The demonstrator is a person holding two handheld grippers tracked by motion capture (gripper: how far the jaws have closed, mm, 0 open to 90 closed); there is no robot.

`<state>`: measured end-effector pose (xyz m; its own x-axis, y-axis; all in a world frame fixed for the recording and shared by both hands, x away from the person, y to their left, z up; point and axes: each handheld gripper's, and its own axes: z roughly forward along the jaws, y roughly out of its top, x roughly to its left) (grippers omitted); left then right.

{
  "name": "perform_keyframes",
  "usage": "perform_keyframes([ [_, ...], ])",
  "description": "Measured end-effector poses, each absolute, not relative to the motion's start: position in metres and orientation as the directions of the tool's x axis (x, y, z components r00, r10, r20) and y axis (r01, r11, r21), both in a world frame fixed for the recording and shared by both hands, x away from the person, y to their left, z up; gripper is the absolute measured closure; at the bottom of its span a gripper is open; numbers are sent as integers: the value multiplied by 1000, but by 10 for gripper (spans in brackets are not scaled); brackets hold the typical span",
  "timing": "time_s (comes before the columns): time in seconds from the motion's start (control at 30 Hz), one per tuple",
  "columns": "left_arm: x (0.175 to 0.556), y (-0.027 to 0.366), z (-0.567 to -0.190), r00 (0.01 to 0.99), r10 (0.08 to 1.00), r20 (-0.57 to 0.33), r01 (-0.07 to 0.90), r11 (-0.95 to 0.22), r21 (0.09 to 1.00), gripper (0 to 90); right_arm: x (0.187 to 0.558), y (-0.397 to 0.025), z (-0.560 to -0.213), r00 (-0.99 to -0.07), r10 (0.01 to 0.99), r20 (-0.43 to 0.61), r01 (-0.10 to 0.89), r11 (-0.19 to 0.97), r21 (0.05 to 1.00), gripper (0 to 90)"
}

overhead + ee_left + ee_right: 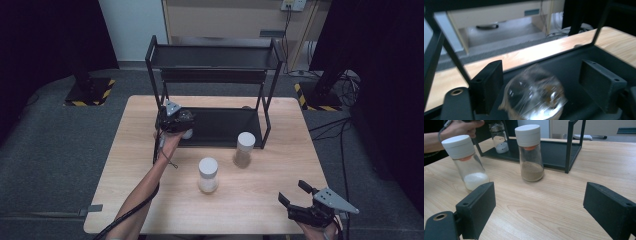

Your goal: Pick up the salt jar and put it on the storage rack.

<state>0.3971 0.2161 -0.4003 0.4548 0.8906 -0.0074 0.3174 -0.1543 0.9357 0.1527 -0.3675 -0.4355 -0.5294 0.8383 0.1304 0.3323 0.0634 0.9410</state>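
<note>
Left gripper (175,121) sits mid-frame in the high view, at the rack's (150,60) lower shelf. A clear jar (534,96) sits upside down between its jaws, at the bottom of the left gripper view; the jaws look a bit wider than the jar, so I can't tell if they're clamping it. Looks like the placing step. Next: let go cleanly and back out. Right gripper (300,200) waits wide open and empty, lower right. 2 jars remain on the table: white-powder jar (208,175) and brown-powder jar (244,149).
</note>
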Motion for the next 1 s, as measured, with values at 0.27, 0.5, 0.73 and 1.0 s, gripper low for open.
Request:
perform_keyframes([
  [0.27,391,218,-371,526,850,7,286,-185,940,61,153,-367,-435,-533,837,126,331,69,941,109],
  [0.5,372,233,-349,579,816,4,261,-190,946,56,153,-366,-435,-535,836,122,330,74,941,109],
  [0.73,353,254,-343,627,779,-18,249,-179,952,65,153,-365,-434,-537,835,119,330,78,941,109],
  [1.0,326,272,-334,668,744,-1,219,-195,956,68,153,-364,-434,-537,835,115,331,83,940,108],
])
